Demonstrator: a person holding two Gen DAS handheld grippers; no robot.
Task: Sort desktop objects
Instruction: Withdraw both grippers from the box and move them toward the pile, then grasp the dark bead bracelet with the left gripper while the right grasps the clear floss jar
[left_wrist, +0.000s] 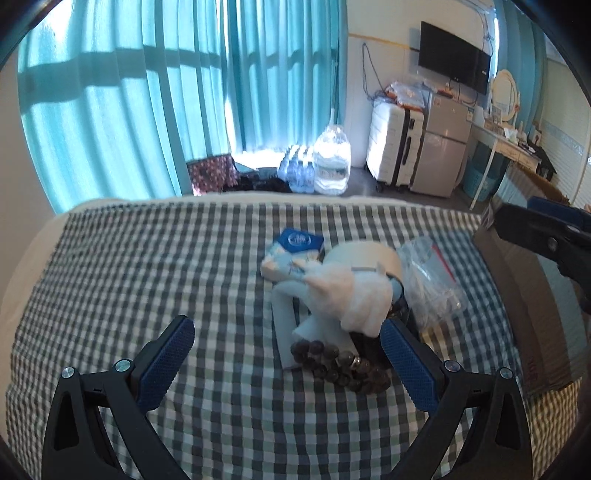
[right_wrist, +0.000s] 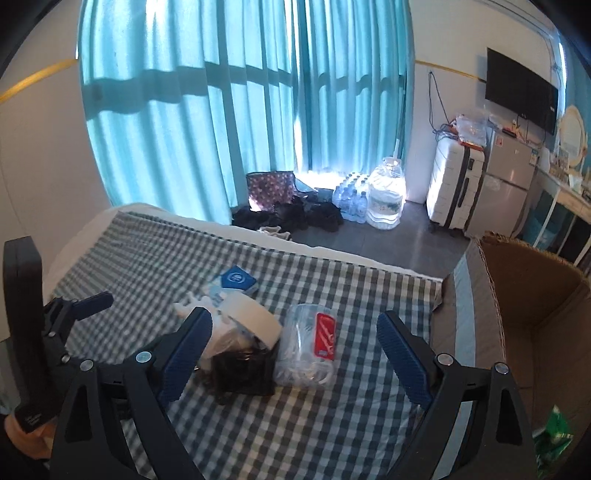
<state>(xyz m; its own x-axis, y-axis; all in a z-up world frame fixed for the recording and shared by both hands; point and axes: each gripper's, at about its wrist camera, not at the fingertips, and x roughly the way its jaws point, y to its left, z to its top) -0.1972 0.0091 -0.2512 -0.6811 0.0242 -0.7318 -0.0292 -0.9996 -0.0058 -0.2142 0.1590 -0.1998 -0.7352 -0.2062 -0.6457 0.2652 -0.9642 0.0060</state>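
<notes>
Grippers: two, open | bead bracelet (left_wrist: 341, 365): one | tape roll (right_wrist: 255, 319): one

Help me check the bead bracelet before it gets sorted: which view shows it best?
The left wrist view: the bead bracelet lies in plain sight at the near edge of the pile. In the right wrist view, the black box and the gripper finger almost wholly hide it.

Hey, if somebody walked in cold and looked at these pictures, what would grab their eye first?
Probably the teal curtains glowing across the back wall. Next, the small heap on the checked cloth: a white tape roll, a dark bead bracelet and a clear plastic bag. An open cardboard box sits at the right.
</notes>
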